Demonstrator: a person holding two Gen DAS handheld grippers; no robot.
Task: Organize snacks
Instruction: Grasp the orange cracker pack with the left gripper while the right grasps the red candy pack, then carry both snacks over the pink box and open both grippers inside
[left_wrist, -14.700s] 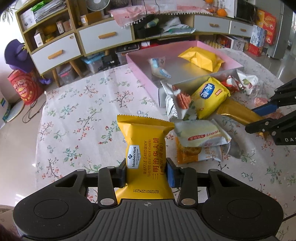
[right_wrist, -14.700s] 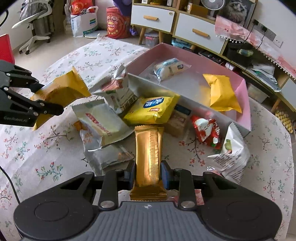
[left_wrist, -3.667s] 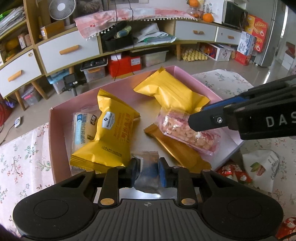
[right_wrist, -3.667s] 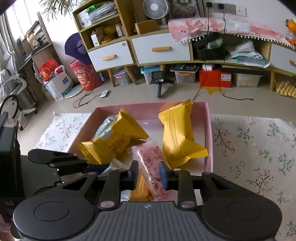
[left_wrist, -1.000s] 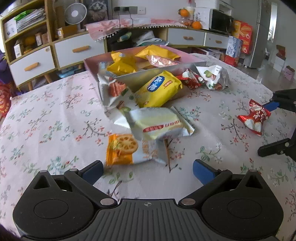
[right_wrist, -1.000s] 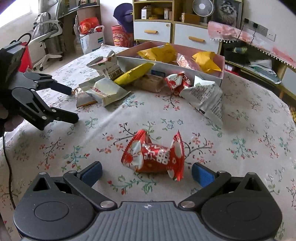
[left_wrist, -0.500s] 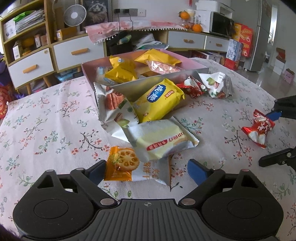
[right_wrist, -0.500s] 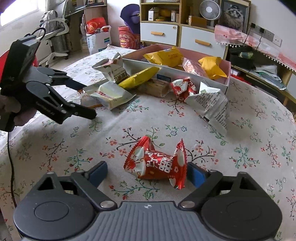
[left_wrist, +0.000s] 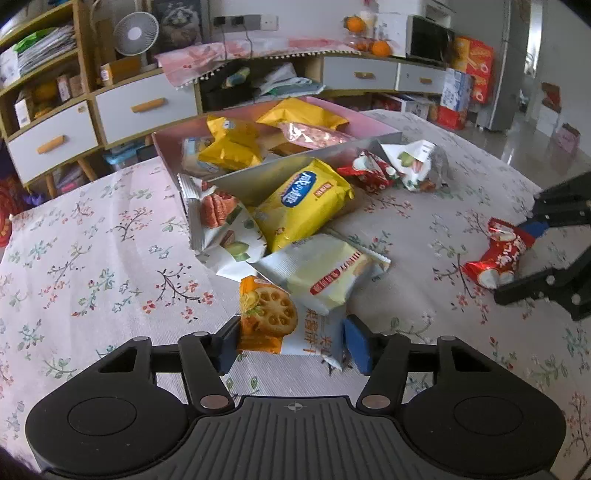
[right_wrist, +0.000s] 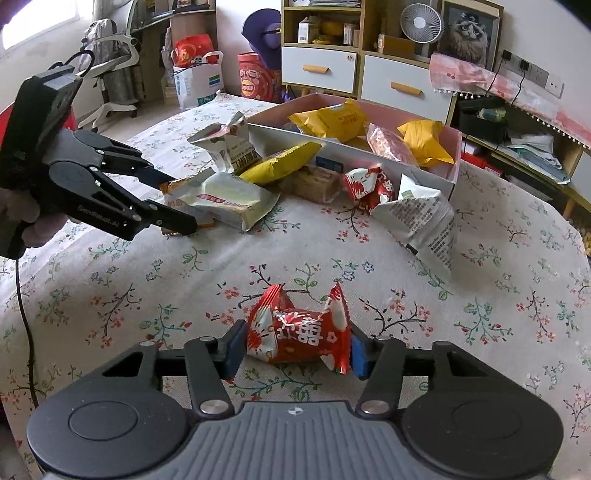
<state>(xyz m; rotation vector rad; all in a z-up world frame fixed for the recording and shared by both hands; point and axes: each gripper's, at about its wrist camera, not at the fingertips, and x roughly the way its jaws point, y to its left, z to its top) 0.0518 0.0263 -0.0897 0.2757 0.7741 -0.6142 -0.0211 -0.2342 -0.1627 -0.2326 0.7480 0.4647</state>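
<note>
An orange-and-white lotus-root biscuit packet (left_wrist: 280, 325) lies on the floral tablecloth between the blue pads of my left gripper (left_wrist: 291, 345). Its jaws are closing and the pads touch both ends of the packet. From the right wrist view, that gripper (right_wrist: 177, 201) reaches in from the left at the edge of the snack pile. A red candy packet (right_wrist: 299, 336) sits between the pads of my right gripper (right_wrist: 295, 354); those jaws are closing too and squeeze it slightly. The left wrist view shows the same red packet (left_wrist: 495, 258) at far right. The pink box (left_wrist: 380, 127) behind holds several snacks.
In front of the box lie a yellow packet (left_wrist: 303, 203), a pale packet (left_wrist: 328, 273), a nut packet (left_wrist: 221, 229), a second red packet (left_wrist: 369, 170) and a white bag (right_wrist: 424, 214). Drawers and shelves stand beyond the table. A person's hand (right_wrist: 22, 221) holds the left gripper.
Both grippers' jaws have narrowed from wide open onto their packets. The left one has also come closer to the lotus-root packet; the red packet now looks slightly bunched.
</note>
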